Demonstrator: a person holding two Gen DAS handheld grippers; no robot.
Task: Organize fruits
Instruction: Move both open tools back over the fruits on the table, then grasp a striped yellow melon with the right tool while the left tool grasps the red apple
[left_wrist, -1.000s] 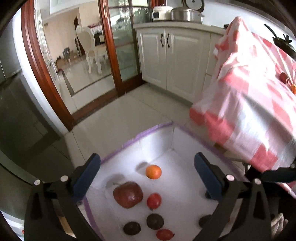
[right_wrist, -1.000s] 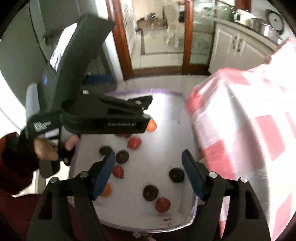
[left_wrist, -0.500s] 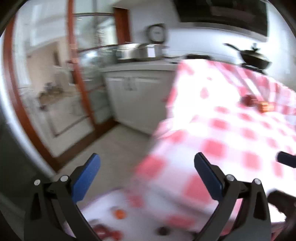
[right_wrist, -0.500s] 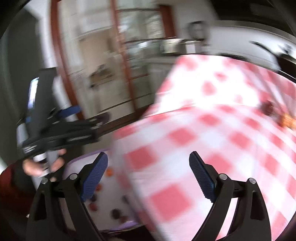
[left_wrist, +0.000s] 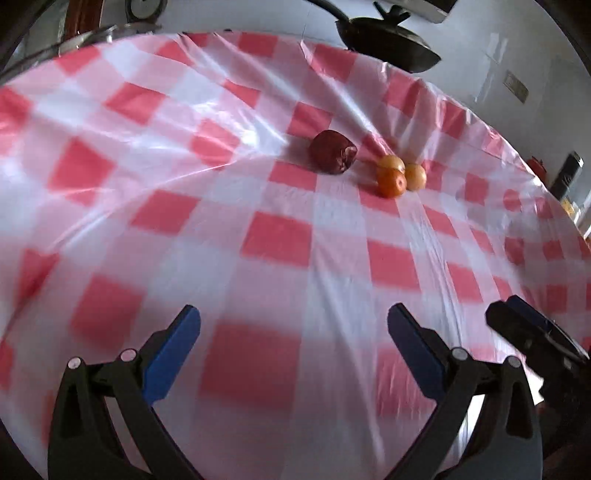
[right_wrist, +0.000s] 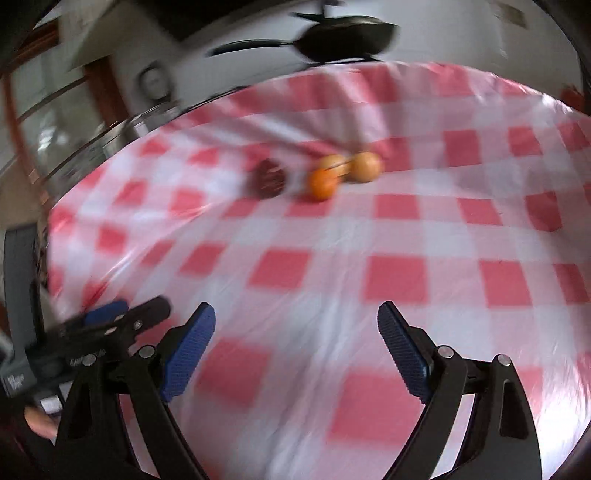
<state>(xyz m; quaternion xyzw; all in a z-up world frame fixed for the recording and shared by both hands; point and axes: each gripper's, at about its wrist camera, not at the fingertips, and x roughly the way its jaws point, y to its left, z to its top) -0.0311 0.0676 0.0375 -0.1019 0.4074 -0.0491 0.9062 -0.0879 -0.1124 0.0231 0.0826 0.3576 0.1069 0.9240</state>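
Note:
A dark red fruit (left_wrist: 333, 156) lies on the red-and-white checked tablecloth (left_wrist: 258, 236), with three small orange fruits (left_wrist: 391, 182) touching each other just right of it. The right wrist view shows the same dark fruit (right_wrist: 269, 178) and orange fruits (right_wrist: 324, 182) far ahead. My left gripper (left_wrist: 293, 325) is open and empty, well short of the fruits. My right gripper (right_wrist: 295, 321) is open and empty, also well short of them. Each gripper shows at the edge of the other's view.
A black pan (left_wrist: 388, 35) stands beyond the table's far edge; it also shows in the right wrist view (right_wrist: 343, 37). Dark items (left_wrist: 567, 173) stand at the far right. The cloth hangs over the table's left edge (right_wrist: 62, 236).
Both grippers have swung up from over the white bin of fruit on the floor and now face across the tabletop. Both stay open and empty.

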